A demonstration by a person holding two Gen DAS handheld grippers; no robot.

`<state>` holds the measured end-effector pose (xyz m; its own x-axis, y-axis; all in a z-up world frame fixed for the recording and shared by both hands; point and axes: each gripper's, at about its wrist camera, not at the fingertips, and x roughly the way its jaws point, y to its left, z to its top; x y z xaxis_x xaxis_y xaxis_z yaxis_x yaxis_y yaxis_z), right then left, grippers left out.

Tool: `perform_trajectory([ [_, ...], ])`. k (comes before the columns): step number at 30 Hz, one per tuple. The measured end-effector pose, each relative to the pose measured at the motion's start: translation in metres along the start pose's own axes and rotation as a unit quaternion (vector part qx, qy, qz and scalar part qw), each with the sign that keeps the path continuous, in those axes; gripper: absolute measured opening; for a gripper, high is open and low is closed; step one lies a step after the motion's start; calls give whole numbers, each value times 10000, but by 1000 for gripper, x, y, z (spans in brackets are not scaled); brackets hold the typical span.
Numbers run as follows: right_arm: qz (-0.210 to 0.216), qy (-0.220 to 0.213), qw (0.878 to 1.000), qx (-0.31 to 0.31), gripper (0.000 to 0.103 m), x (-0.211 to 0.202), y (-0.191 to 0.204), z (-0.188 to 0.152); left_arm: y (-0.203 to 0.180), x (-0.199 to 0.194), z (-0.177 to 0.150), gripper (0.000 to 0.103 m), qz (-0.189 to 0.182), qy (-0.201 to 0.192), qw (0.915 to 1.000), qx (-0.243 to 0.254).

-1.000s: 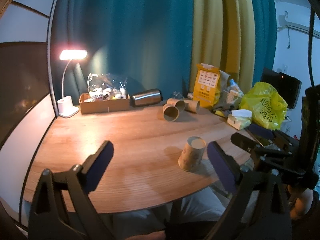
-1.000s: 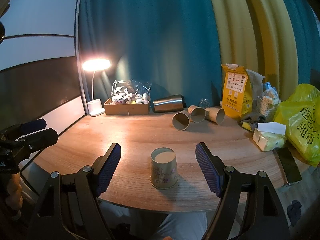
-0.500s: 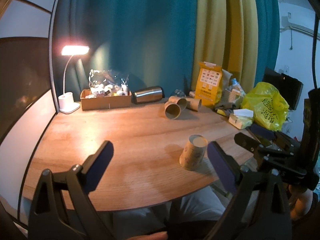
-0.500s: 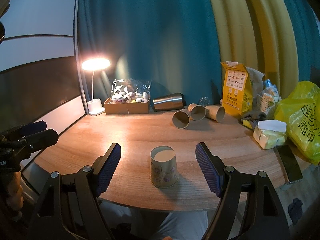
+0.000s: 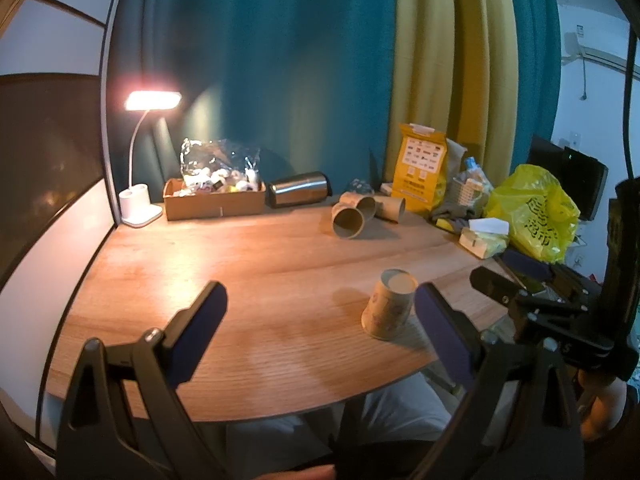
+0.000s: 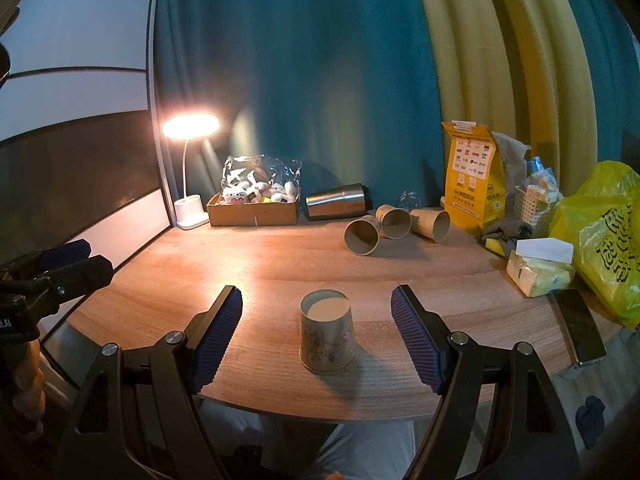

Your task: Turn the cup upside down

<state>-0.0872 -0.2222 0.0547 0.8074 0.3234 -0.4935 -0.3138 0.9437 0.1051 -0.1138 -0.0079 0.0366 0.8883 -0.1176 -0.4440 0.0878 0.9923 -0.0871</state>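
Left gripper (image 5: 320, 322): spread wide, blue pads well apart, nothing between them but bare table (image 5: 248, 264); gripping nothing. Held low at the near table edge, level, aimed across the top toward the curtain. Paper cup (image 5: 387, 306) just left of the right-hand pad, apart from it, outside the grasp line.

Right gripper (image 6: 316, 334): likewise wide open, ribbed blue pads flanking the paper cup (image 6: 327, 332) with clear gaps on both sides; no contact, nothing held. Also low at the near edge, level, pointed straight at the cup.

Cup: upside down, wide rim on the wood, pale closed base up, floral print on wall, near the front edge of the table.

Left view only: right gripper's body seen from the side at far right, with part of the holding hand (image 5: 600, 396) beneath; dark monitor (image 5: 568, 184) behind the yellow bag (image 5: 532, 212).

Right view only: left gripper's fingers (image 6: 76, 270) at far left, seen edge-on; dark phone (image 6: 578, 326) flat at the right table edge, just beside the tissue pack (image 6: 538, 270).

Both views, left to right along the back: lit desk lamp (image 6: 191, 126), cardboard tray (image 6: 254, 212) with a clear bag of small toys, steel tumbler (image 6: 338, 202) on its side, three paper cups (image 6: 394, 224) lying on their sides and touching, yellow pouch (image 6: 474, 176) upright.
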Motion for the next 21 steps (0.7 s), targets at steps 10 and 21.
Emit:
perform_trajectory([
  [10,6,5,10000,7,80,0,-1,0,0,-1,0,96,-10,1,10000,3],
  [21,12,21,10000,6,80,0,0,-1,1,-1,0,96,-13,2,10000,2],
])
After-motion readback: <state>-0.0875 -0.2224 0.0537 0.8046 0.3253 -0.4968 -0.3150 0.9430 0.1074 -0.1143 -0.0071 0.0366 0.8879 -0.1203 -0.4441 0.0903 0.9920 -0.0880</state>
